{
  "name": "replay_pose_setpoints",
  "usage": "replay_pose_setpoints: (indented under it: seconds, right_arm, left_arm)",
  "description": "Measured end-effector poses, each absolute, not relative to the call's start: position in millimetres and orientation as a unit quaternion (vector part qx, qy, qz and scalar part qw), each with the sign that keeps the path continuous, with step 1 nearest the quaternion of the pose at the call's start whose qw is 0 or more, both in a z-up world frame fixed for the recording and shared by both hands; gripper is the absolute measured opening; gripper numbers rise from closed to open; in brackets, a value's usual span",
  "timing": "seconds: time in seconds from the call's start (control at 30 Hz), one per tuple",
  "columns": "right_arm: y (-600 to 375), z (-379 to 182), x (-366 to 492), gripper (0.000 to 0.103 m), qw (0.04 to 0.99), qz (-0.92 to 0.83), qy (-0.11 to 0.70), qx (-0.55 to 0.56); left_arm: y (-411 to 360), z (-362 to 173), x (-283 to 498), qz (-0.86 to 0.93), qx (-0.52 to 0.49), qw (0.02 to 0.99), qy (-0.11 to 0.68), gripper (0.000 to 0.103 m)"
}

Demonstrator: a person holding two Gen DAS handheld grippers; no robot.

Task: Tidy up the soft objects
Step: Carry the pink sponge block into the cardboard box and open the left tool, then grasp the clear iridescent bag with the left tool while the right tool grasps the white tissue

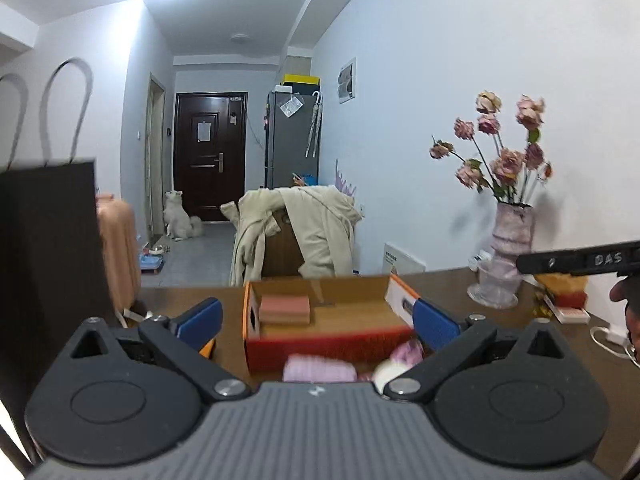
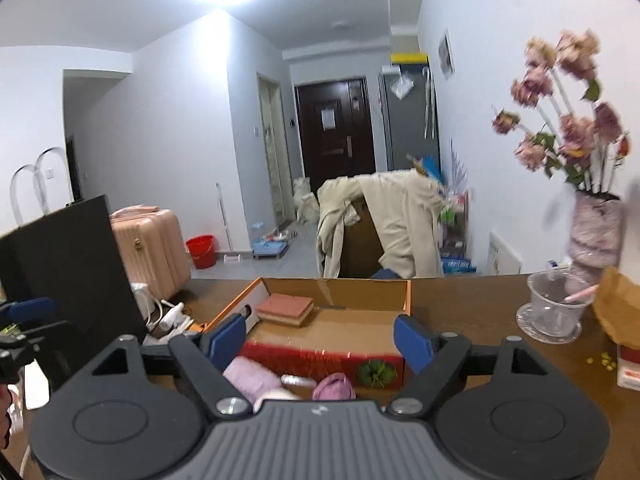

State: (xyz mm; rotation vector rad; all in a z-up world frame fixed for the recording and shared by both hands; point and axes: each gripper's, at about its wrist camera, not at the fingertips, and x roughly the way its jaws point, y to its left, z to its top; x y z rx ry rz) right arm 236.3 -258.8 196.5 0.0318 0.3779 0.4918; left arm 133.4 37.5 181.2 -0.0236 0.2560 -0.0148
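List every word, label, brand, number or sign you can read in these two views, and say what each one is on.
"DAS": on the black bar at the right edge of the left wrist view.
Paper on the dark door: too small to read.
Wall poster: print too small to read.
White card against the wall: blurred, unreadable.
Red-and-white box at the table's right edge: print blurred.

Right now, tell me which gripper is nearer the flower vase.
Right. The right gripper has the vase close on its right; the left gripper faces the box, farther left.
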Motion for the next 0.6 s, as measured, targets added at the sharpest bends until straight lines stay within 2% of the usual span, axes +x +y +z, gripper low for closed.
replay_pose_setpoints:
  seconds: [0.07, 0.2, 0.23, 0.33, 0.43, 0.6]
  right_arm:
    - [-262.8, 182.4, 201.0, 0.093, 0.957, 0.242, 0.159, -0.002]
    - [-260.5, 144.3, 135.2, 0.096, 0.970, 0.210, 0.108, -0.056]
    - [-259.3, 134.1, 120.0, 0.102, 0.974, 0.196, 0.102, -0.057]
    - [-254.7, 98.9, 83.7, 0.103, 0.981, 0.164, 0.093, -0.049]
    - [-249.1, 73.4, 71.3, 0.103, 0.978, 0.165, 0.117, -0.057]
    - [-240.3, 61.8, 71.6, 0.103, 0.970, 0.184, 0.142, -0.064]
  left_arm:
    - [34.3, 161.6, 106.7, -0.016, -0.019, 0.992, 0.123, 0.103]
    - [22.3, 116.0, 71.7, -0.027, -0.027, 0.989, 0.142, 0.103]
    - [17.9, 104.8, 65.7, -0.032, -0.027, 0.988, 0.149, 0.103]
    - [11.0, 83.9, 52.6, -0.035, -0.009, 0.987, 0.158, 0.103]
    - [9.5, 74.0, 48.9, -0.042, -0.006, 0.984, 0.173, 0.103]
    - [12.1, 68.2, 55.0, -0.029, -0.012, 0.983, 0.182, 0.103]
